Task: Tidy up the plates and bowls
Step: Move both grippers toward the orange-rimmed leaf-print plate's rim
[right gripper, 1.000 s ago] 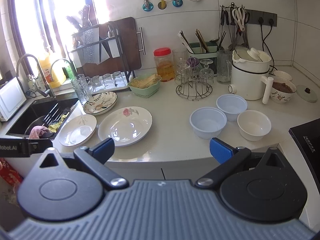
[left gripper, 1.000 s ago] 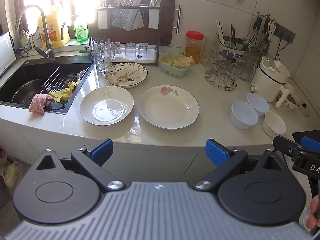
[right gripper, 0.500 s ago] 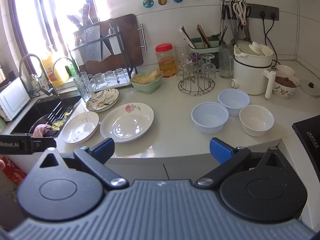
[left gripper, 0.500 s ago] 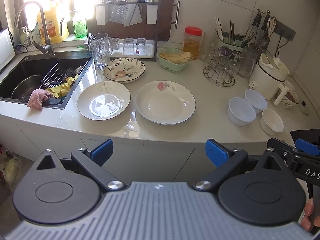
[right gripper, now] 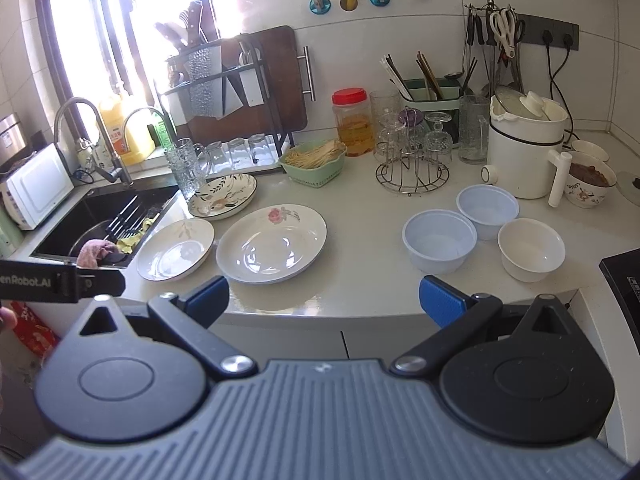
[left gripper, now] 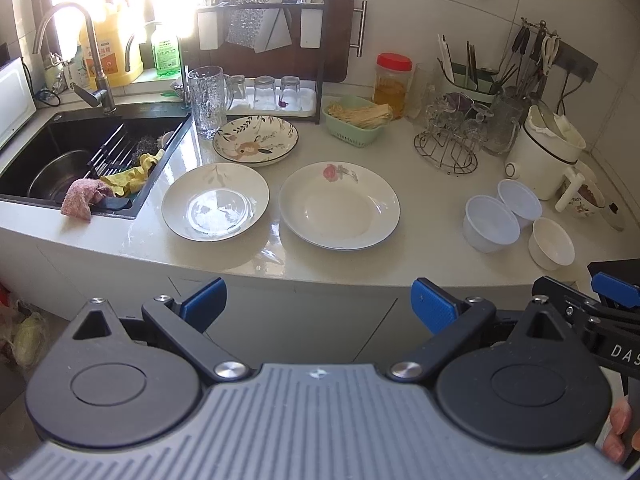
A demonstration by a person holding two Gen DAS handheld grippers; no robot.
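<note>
Three plates lie singly on the worktop (left gripper: pixel 420 216) beside the sink (left gripper: pixel 48 160): the rose plate (left gripper: pixel 340 206), the leaf-sprig plate (left gripper: pixel 216 206), then the patterned dish (left gripper: pixel 256 140), apparently awaiting stacking. Three empty bowls (right gripper: pixel 484 232) cluster apart by the kettle. The left gripper (left gripper: pixel 318 300) and right gripper (right gripper: pixel 324 298) hover short of the edge, both spread wide and holding nothing.

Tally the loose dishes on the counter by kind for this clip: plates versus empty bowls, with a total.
Plates: 3 (patterned plate, leaf plate, rose plate)
Empty bowls: 3 (near pale-blue bowl, far pale-blue bowl, white bowl)
Total: 6
</note>
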